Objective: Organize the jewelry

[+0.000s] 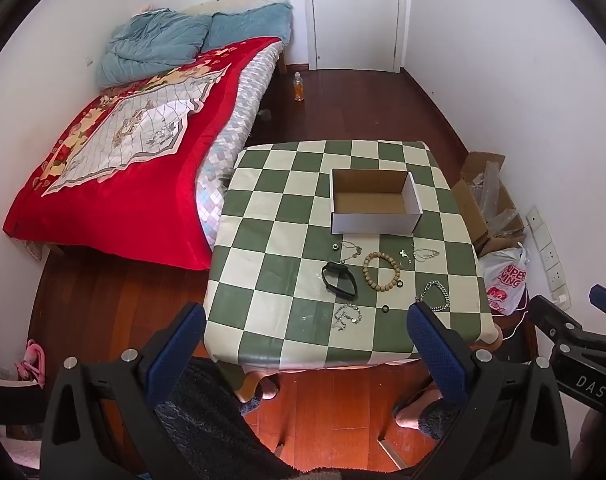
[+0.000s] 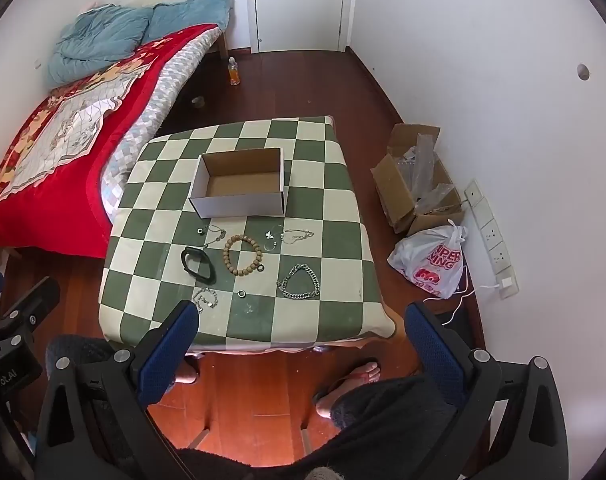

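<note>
Two spread, empty grippers above scattered jewelry, open box beyond.

Left gripper (image 1: 307, 332) and right gripper (image 2: 303, 330) both wide apart, holding nothing. Near table edge: thin chains (image 2: 207, 298), small rings (image 2: 242, 293), likely to slip or snag. Farther: bead bracelet (image 2: 243, 256), empty box (image 2: 239, 184). Tiny pieces hard to identify.

**Counter Layout**

The box (image 2: 239, 184) is sitting on the counter (image 2: 335, 208), behind the jewelry. The bead bracelet (image 2: 242, 256) is lying centrally, the band (image 2: 198, 265) lying to its left and the chain bracelet (image 2: 300, 282) to its right. The bed (image 2: 59, 152) is standing left of the counter; the bag (image 2: 435, 264) is resting on the floor to the right.
</note>
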Motion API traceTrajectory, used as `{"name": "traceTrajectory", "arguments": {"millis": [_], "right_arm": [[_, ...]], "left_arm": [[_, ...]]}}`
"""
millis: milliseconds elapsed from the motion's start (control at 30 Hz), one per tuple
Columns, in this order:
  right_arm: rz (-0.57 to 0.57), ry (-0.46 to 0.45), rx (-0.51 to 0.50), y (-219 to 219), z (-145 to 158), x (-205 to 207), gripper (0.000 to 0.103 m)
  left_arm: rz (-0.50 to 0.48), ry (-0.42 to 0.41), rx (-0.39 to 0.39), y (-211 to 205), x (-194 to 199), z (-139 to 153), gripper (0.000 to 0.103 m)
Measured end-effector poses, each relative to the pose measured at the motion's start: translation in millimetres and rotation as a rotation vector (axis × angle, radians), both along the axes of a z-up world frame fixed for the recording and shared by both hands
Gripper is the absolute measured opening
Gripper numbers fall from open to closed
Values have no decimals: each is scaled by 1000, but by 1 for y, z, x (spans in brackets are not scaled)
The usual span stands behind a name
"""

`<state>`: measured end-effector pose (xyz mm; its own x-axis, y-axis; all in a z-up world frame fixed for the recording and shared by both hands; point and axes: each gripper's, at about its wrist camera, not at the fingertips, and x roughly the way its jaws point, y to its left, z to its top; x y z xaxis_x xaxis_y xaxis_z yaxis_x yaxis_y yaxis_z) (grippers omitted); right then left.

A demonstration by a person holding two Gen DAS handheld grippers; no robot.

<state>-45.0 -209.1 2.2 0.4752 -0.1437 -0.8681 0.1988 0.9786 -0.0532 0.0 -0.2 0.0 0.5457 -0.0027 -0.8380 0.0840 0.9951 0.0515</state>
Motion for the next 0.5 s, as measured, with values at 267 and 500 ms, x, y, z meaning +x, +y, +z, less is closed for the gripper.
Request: {"name": "traceTrajectory", "arguments": {"millis": [267, 500], "right_arm": [[5, 6, -18, -1, 6, 1, 103], [4, 2, -26, 0, 8, 3, 103]], "left_arm": [[0, 0, -5, -3, 1, 0, 103], [-1, 0, -10, -8, 4, 0, 103]]}}
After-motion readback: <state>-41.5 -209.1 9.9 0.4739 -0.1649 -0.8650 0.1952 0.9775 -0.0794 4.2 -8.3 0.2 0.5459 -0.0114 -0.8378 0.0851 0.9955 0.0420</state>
